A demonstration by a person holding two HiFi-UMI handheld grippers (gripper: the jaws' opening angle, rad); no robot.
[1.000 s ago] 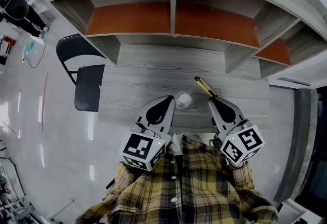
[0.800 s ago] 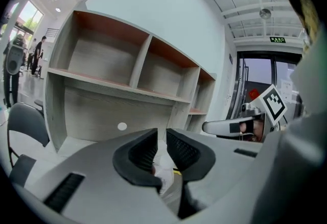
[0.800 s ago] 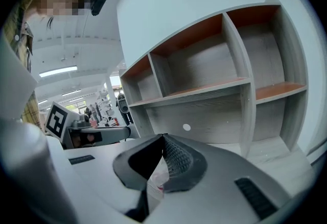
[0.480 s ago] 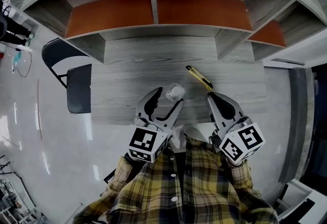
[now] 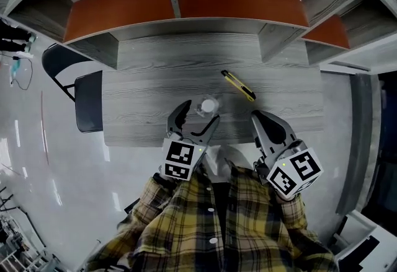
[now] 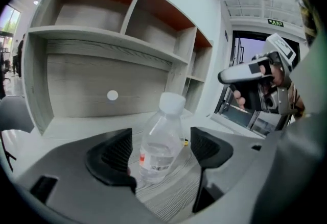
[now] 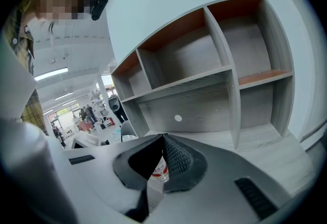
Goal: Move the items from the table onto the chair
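A clear plastic water bottle (image 5: 208, 105) with a white cap stands upright on the grey wooden table (image 5: 149, 78). My left gripper (image 5: 198, 114) is open; its jaws have just been opening and now stand on either side of the bottle (image 6: 161, 141), with the pads not pressing on it. A yellow utility knife (image 5: 239, 85) lies on the table behind and to the right. My right gripper (image 5: 256, 117) is shut and empty, near the table's front edge and right of the bottle. In the right gripper view a bit of the bottle's label (image 7: 159, 169) shows below the closed tips (image 7: 163, 140).
A dark chair (image 5: 89, 102) stands at the table's left end. A shelf unit (image 5: 186, 10) with orange-backed compartments rises along the table's far side. In the left gripper view, the right gripper (image 6: 245, 72) shows at the right. People stand far off on the shiny floor.
The left gripper's jaws went from shut to wide open as it came down and forward around the bottle. The right gripper barely shifted.
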